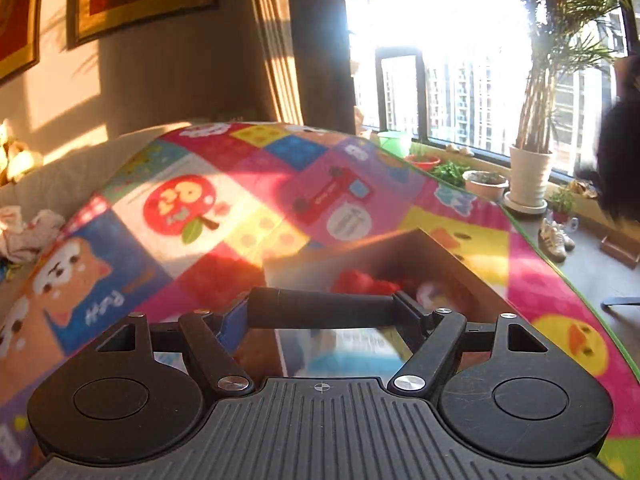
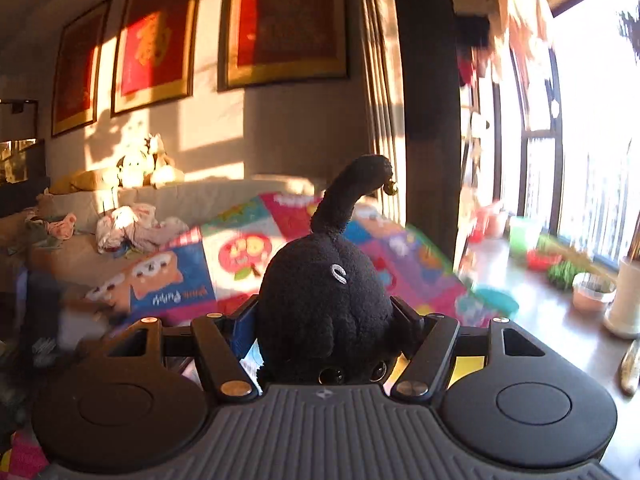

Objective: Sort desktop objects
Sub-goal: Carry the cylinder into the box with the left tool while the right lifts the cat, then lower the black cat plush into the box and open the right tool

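We've got the left gripper (image 1: 320,306) clamped across a black cylinder (image 1: 320,306), held level above the open brown box (image 1: 452,256) on the colourful play mat (image 1: 192,200). Our right gripper (image 2: 326,316) squeezes a black plush toy (image 2: 324,300), tail up, lifted off the mat.

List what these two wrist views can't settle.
- Brown cardboard box, left wrist view: its contents are blurred red shapes, and the black cylindrical bar across the left gripper hides its near part.
- Black plush toy, right wrist view: its face is cut off behind the right gripper body.
- Window: overexposed.
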`<state>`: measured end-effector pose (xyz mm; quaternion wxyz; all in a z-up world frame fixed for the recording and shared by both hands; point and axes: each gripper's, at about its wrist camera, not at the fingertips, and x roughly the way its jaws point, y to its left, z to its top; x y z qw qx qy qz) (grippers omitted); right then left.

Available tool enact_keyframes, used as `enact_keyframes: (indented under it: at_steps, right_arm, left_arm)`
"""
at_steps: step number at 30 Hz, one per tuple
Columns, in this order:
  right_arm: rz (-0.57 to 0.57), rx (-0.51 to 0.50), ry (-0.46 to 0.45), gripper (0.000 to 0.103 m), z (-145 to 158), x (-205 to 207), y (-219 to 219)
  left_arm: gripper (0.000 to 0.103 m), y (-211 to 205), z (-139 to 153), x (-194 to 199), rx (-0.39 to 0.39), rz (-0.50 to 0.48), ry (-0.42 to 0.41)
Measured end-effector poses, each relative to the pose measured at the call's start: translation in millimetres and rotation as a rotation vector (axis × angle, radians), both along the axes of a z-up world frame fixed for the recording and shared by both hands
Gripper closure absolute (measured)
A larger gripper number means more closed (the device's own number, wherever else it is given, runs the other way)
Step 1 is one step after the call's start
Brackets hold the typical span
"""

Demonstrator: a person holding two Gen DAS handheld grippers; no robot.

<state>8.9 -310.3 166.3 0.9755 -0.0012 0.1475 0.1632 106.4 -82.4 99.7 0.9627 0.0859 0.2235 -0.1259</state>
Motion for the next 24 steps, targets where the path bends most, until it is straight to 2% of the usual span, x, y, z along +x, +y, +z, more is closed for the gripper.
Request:
enact_keyframes:
  at_steps: [4,5,7,11,15,18,20,22,24]
  right_arm:
    - [-0.004,-0.008,0.064,0.036,-25,23,2]
    - [-0.007,-0.015,0.074,0.036,-28,26,1]
    - [-0.014,-0.024,0.092,0.036,-35,33,1]
    - [-0.024,-0.028,0.116,0.036,-48,38,-8]
    - [-0.019,-0.004,0.172,0.036,-55,60,-6]
    - [0.035,0.018,0.18,0.036,-48,78,11]
    - [0.068,0.038,0.186,0.036,-43,95,26]
    - [0.086,0.09,0.231,0.036,-40,117,36]
    - [0.116,0.159,0.325,0.036,-46,145,45]
  left_arm:
    - [0.021,-19,-4,59,-0.028,0.031,-0.02]
    - [0.013,-19,-6,70,-0.029,0.034,-0.011]
    - [0.008,-14,-13,78,-0.061,0.039,0.036]
    - [0.007,16,-29,41,-0.137,0.038,0.067]
    - [0.005,40,-42,-2,-0.11,0.049,0.046]
    - [0.004,57,-55,-27,-0.074,0.078,0.043]
    - [0.004,70,-60,-41,-0.077,0.099,0.044]
    - [0.004,83,-65,-51,-0.111,0.112,0.061]
    - [0.003,94,-69,-58,-0.158,0.124,0.084]
